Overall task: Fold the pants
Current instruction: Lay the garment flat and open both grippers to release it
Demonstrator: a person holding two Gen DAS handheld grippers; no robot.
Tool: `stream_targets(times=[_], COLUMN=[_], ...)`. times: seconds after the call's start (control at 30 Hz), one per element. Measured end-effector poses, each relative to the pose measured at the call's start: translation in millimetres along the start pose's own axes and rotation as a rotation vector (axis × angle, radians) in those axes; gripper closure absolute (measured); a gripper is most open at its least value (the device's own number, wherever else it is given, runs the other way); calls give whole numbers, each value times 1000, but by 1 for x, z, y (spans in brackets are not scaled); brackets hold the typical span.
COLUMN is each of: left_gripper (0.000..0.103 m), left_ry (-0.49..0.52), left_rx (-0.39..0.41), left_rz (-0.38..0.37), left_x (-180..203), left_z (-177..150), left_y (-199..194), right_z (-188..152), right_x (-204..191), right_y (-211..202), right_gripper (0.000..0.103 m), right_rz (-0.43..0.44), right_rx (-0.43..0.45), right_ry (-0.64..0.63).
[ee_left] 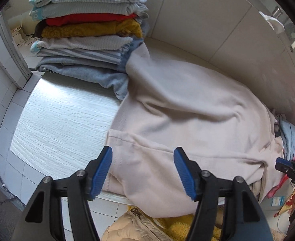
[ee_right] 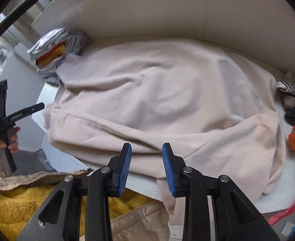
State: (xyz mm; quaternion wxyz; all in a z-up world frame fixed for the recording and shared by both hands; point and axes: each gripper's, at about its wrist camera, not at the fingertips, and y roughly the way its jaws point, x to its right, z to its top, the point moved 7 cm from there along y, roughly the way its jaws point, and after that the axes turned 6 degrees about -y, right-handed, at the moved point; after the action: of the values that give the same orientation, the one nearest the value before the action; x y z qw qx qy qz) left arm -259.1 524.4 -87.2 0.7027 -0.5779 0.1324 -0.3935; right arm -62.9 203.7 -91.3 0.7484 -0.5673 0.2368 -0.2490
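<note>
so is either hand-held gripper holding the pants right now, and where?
Nothing is held. The left hand-held gripper and the right hand-held gripper are both open, apart from the beige pants.

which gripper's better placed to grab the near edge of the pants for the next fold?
Likely the right gripper: open, its fingertips sit at the near fold of the beige pants. The left gripper, also open, hovers over the pants' end by the table edge.
</note>
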Motion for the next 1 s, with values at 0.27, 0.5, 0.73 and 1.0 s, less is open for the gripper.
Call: stream_targets(times=[0.27, 0.5, 0.73, 1.0], left_gripper=[36, 30, 30, 30], left_ry=[46, -40, -24, 6], left_rx=[-25, -17, -11, 99], left_rz=[85, 197, 218, 186], left_x=[0, -34, -34, 5], left_z=[-9, -8, -5, 1], left_y=[29, 55, 49, 10], right_z=[13, 33, 23, -53], right_x=[15, 50, 63, 110], right_y=[56, 86, 29, -57], right_gripper=[71, 70, 70, 67], right_rz=[-127, -82, -68, -149], right_rx=[-110, -84, 54, 188], right_ry=[-87, 78, 200, 355])
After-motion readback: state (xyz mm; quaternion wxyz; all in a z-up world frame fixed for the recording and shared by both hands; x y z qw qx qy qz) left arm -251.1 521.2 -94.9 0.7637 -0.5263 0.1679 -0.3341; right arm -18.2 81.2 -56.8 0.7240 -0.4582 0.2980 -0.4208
